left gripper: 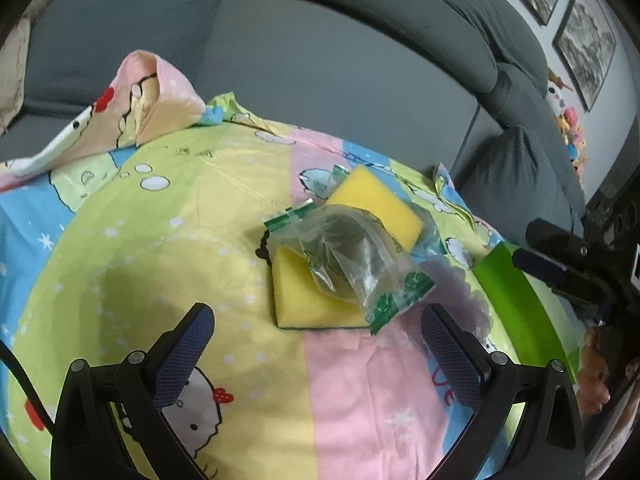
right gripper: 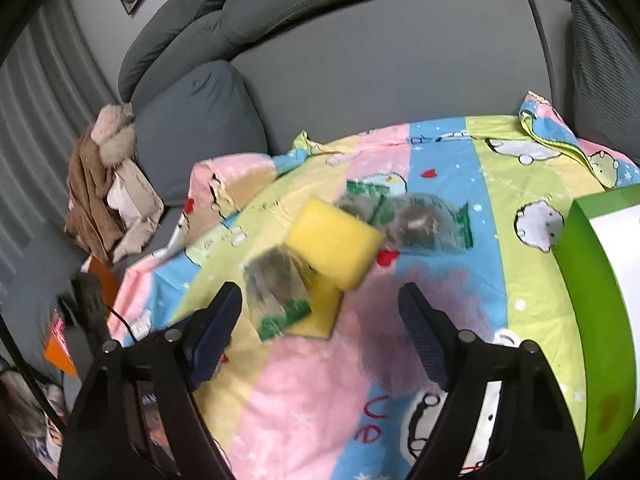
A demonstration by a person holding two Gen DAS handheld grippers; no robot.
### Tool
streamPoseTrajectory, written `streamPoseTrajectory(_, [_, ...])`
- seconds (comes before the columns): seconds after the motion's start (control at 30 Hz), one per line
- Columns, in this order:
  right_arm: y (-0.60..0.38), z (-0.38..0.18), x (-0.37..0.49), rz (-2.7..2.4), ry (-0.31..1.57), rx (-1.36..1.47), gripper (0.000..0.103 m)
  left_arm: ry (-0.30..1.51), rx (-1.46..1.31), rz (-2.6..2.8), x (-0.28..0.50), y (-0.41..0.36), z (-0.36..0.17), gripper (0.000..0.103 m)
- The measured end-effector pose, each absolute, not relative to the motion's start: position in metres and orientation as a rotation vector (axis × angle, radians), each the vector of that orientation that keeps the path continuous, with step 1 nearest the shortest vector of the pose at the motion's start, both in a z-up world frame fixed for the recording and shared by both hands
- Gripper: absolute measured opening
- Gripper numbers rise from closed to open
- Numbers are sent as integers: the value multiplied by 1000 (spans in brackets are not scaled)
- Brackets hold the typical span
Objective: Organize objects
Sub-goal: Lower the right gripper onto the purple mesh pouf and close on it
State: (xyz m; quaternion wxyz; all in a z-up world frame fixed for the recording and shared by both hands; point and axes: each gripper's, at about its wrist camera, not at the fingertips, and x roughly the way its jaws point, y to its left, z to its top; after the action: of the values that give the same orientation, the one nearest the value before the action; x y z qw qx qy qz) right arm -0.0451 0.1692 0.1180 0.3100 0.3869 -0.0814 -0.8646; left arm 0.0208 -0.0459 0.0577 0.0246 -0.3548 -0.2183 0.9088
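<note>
Navy mesh pads on both grippers, nothing between either pair. Left gripper (left gripper: pixel 318 344) jaws wide and empty, hovering over the cartoon-print sheet (left gripper: pixel 168 240) that covers the surface in front of the grey sofa (left gripper: pixel 320 60). Right gripper (right gripper: pixel 320 328) jaws also apart and empty, a bit narrower than the left's. Pile sits dead ahead of both, just beyond the fingertips: near yellow sponge (left gripper: pixel 308 296) flat on the sheet, a clear zip bag (left gripper: pixel 352 264) with something dark inside lying across it, far yellow sponge (left gripper: pixel 376 204) behind, its corner under the bag. Right view is motion-blurred but shows a second clear bag (right gripper: pixel 420 220) past the far sponge. Bag's long axis runs diagonally, green-printed end toward the left gripper's right finger. Green box (right gripper: pixel 592 280) stands at the sheet's right edge, well apart from the pile, closer to the right gripper. Judgement: left gripper is squarer on the near sponge and bag; right is better placed for anything bound for the box. Bag is slippery and loose, so expect it to slide off if the sponge is taken first.
</note>
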Motion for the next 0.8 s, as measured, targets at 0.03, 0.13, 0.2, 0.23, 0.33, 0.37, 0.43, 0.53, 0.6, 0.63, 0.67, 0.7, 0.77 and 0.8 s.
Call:
streamPoseTrajectory(0.03, [170,120,-46,-2292,-211,1026,81,-684,-1099,2797,21,-45,57,103])
streamPoseTrajectory(0.13, [178,115,-53,-2310,-221,1064,81,-699,-1099,2771,20,-43,56,103])
streamPoseTrajectory(0.2, [184,107,-59,-2293,-266,1103,81,-713,-1088,2763,20,-43,56,103])
streamPoseTrajectory(0.23, [188,101,-63,-2282,-293,1130,81,-732,-1087,2748,19,-44,56,103])
streamPoseTrajectory(0.33, [195,90,-69,-2288,-306,1196,81,-794,-1080,2693,21,-41,55,102])
streamPoseTrajectory(0.37, [196,89,-70,-2307,-283,1208,81,-803,-1071,2677,21,-39,56,102])
streamPoseTrajectory(0.43, [199,86,-73,-2347,-245,1228,81,-799,-1036,2647,21,-30,59,100])
streamPoseTrajectory(0.53, [207,79,-80,-2366,-268,1242,72,-804,-1053,2650,15,-18,61,80])
streamPoseTrajectory(0.6, [211,74,-84,-2374,-267,1265,59,-799,-1069,2651,11,-7,60,79])
streamPoseTrajectory(0.63, [212,70,-86,-2371,-271,1279,57,-791,-1088,2645,9,3,58,79])
streamPoseTrajectory(0.67, [214,66,-88,-2368,-271,1297,53,-784,-1101,2636,7,10,56,78])
streamPoseTrajectory(0.7, [215,62,-90,-2375,-264,1316,51,-770,-1116,2619,5,19,54,78])
streamPoseTrajectory(0.77, [218,57,-93,-2390,-257,1345,52,-743,-1125,2586,1,39,52,79])
streamPoseTrajectory(0.8, [219,56,-95,-2392,-261,1351,52,-729,-1130,2585,-1,48,51,79])
